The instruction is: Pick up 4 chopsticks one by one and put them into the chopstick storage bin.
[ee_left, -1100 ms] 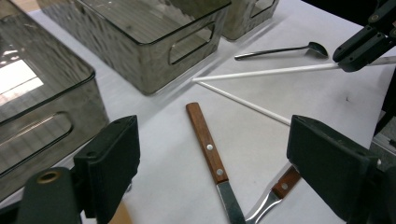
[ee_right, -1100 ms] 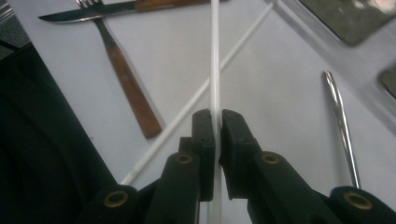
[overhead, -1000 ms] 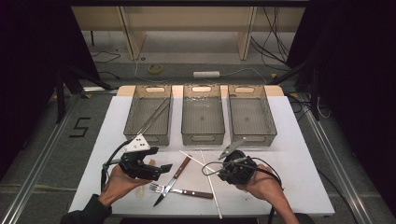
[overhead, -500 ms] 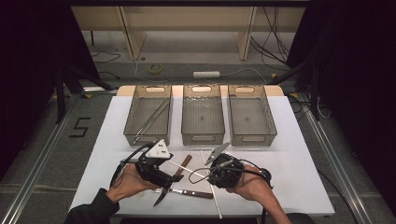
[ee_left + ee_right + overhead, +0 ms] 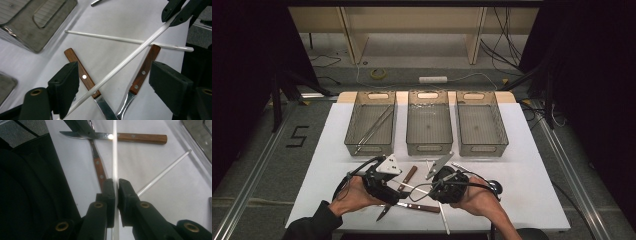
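My right gripper (image 5: 115, 185) is shut on a thin white chopstick (image 5: 115, 150), which points away toward my left gripper (image 5: 112, 80). That chopstick (image 5: 120, 65) slants between the left jaws. They stand wide apart and clear of it, and they have just been closing. In the high view the two grippers face each other near the table's front edge, left gripper (image 5: 398, 191) and right gripper (image 5: 430, 189), with the chopstick (image 5: 417, 188) bridging them. A second white chopstick (image 5: 117, 38) lies flat on the table.
A wooden-handled knife (image 5: 142, 138) and a wooden-handled fork (image 5: 98, 170) lie crossed under the grippers. Three clear trays stand in a row behind: the left tray (image 5: 370, 148) holds long metal utensils, with the middle tray (image 5: 428, 149) and right tray (image 5: 482, 148) beside it.
The left gripper has moved right and the right gripper left with the chopstick, so they now meet over the knife and fork.
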A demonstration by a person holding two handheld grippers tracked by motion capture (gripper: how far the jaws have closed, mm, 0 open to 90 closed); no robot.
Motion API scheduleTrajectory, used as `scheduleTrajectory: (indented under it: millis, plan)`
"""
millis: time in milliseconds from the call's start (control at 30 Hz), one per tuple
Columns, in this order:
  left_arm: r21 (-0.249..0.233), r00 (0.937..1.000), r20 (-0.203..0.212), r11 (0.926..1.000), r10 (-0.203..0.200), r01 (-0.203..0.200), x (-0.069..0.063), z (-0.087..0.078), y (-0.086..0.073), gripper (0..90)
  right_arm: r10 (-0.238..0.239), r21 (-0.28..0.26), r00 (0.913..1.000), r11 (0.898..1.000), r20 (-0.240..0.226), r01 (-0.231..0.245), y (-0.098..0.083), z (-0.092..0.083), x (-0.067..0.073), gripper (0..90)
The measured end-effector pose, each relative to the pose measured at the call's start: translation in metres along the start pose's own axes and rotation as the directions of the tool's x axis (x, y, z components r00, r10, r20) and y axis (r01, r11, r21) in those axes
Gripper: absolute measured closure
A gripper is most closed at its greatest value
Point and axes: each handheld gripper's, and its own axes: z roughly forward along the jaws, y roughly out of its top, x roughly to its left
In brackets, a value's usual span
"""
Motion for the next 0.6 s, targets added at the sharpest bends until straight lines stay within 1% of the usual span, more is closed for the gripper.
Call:
scheduleTrajectory:
  millis: [67,133,200,333,367,433,467,500,600]
  plan:
    - [0.014,0.9999,0.010,0.9998,0.014,-0.014,-0.0013,0.0010,-0.0005,27.1,-0.005,0.003,1.0000,1.000,-0.001,0.005,0.0011,0.0003,0.0010,85.3]
    - [0.025,0.9995,0.009,0.9993,0.029,-0.029,-0.0026,0.0018,-0.0007,29.6,-0.013,0.004,0.9999,1.000,-0.003,0.013,0.0019,0.0007,0.0020,85.3]
    - [0.031,0.9992,0.016,0.9988,0.037,-0.038,-0.0033,0.0027,-0.0010,32.4,-0.014,0.004,0.9999,1.000,-0.009,0.014,0.0026,0.0008,0.0036,85.3]
    - [0.044,0.9978,0.025,0.9971,0.061,-0.062,-0.0049,0.0044,-0.0020,38.5,-0.032,-0.001,0.9994,1.000,-0.014,0.032,0.0039,-0.0002,0.0058,85.3]
    - [0.047,0.9974,0.026,0.9966,0.067,-0.068,-0.0053,0.0043,-0.0021,39.6,-0.025,-0.003,0.9996,1.000,-0.015,0.025,0.0044,-0.0006,0.0069,85.3]
    - [0.046,0.9970,0.029,0.9963,0.071,-0.072,-0.0063,0.0047,-0.0023,42.9,-0.035,-0.005,0.9992,0.999,-0.021,0.035,0.0049,-0.0014,0.0075,85.3]
    - [0.051,0.9964,0.030,0.9954,0.080,-0.081,-0.0063,0.0050,-0.0023,43.8,-0.037,-0.005,0.9990,0.999,-0.024,0.037,0.0051,-0.0015,0.0082,85.3]
    - [0.055,0.9962,0.033,0.9952,0.080,-0.082,-0.0068,0.0055,-0.0025,45.0,-0.046,-0.009,0.9986,0.999,-0.025,0.046,0.0052,-0.0013,0.0082,85.3]
    - [0.062,0.9954,0.034,0.9938,0.090,-0.092,-0.0078,0.0063,-0.0031,48.6,-0.045,-0.006,0.9986,0.999,-0.029,0.045,0.0059,-0.0009,0.0097,85.3]
